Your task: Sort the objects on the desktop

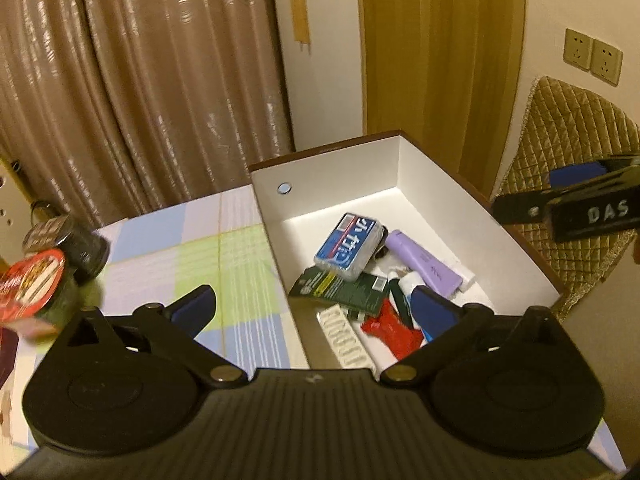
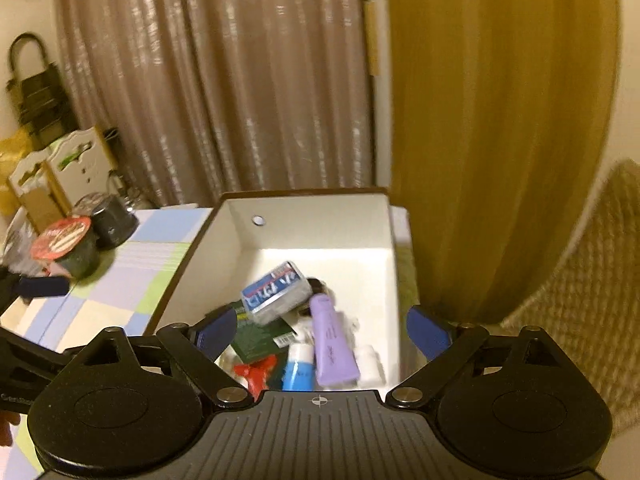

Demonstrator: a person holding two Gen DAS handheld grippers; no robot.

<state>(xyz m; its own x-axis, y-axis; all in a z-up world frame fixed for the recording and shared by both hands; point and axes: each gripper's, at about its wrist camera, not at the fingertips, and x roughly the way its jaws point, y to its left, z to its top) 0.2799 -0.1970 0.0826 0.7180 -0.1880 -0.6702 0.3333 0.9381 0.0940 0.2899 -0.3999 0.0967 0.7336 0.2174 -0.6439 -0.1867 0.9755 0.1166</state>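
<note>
Left wrist view showed the left hand-held gripper [image 1: 312, 304] spread wide and empty above the white box [image 1: 432, 184], which held a purple tube [image 1: 424, 264] and blue packet [image 1: 347, 246]. The right hand-held gripper [image 2: 320, 330] also gaped empty over it.

A brown curtain [image 1: 132, 80] with a shiny pattern hangs behind the table, and beside it, to the right, hangs a yellow curtain [image 2: 496, 120]. Between the two curtains there is a strip of white wall, and on the wall further right sit two sockets [image 1: 592, 56] side by side, above a chair back [image 1: 576, 128] with a quilted golden cover. At the far left of the right wrist view, a dark bag [image 2: 36, 92] leans against the wall, behind white wooden boxes [image 2: 60, 168].
</note>
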